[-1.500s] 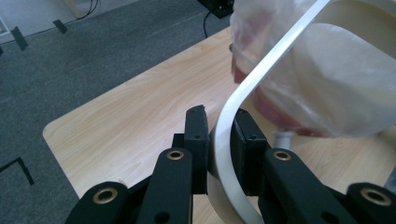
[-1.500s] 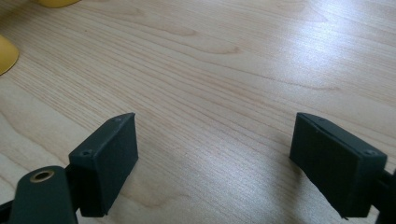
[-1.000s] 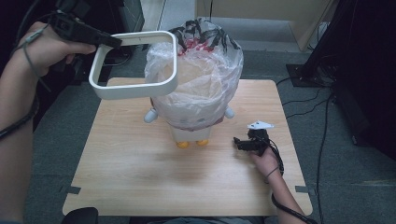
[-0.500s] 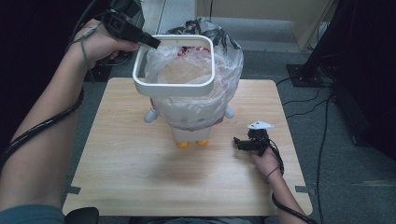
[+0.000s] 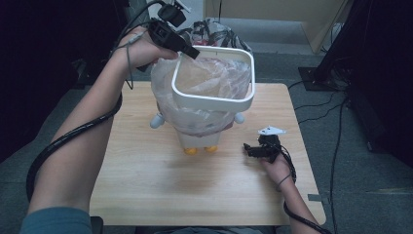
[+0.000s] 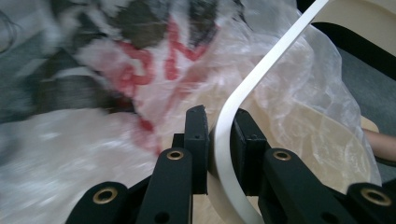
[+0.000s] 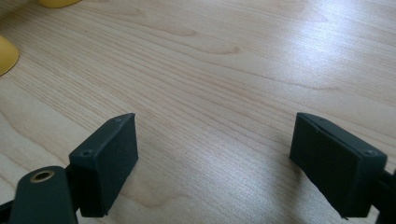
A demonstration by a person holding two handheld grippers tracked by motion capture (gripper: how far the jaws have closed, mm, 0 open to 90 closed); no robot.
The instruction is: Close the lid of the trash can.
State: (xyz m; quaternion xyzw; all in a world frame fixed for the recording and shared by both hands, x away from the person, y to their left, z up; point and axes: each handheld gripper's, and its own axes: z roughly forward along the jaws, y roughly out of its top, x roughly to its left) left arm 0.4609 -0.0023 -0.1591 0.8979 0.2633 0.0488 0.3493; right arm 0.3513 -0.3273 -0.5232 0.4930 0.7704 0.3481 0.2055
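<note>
Broadly, a wooden table (image 5: 146, 195) carries everything, its grain showing close up in the right gripper view (image 7: 233, 70). Near the middle of its far edge stands a small white bin (image 5: 197, 141) with yellow feet and round white knobs at its sides. A clear plastic bag (image 5: 195, 119) lines the bin, bulges out over its walls and spills past the top; in the left gripper view the bag (image 6: 303, 93) shows crinkled, with red print on it.

A white rounded-square ring (image 5: 214, 100) sits tilted over the bag's mouth, above the bin. Its near side is lower and presses against the bag, while its far side is raised. The left gripper (image 5: 192, 52) is clamped on the ring's far left corner. In the left gripper view its two black jaws pinch the thin white rim (image 6: 224, 140) from both sides, pads tight against it. The left hand (image 5: 141, 48) reaches in from beyond the table's far left corner.

The right gripper (image 5: 251, 148) rests near the table's right edge, apart from the bin, held by the right hand (image 5: 275, 165). Its jaws stand wide apart over bare wood with nothing between them. One yellow foot (image 7: 7, 53) of the bin shows at the left edge of the right gripper view.
</note>
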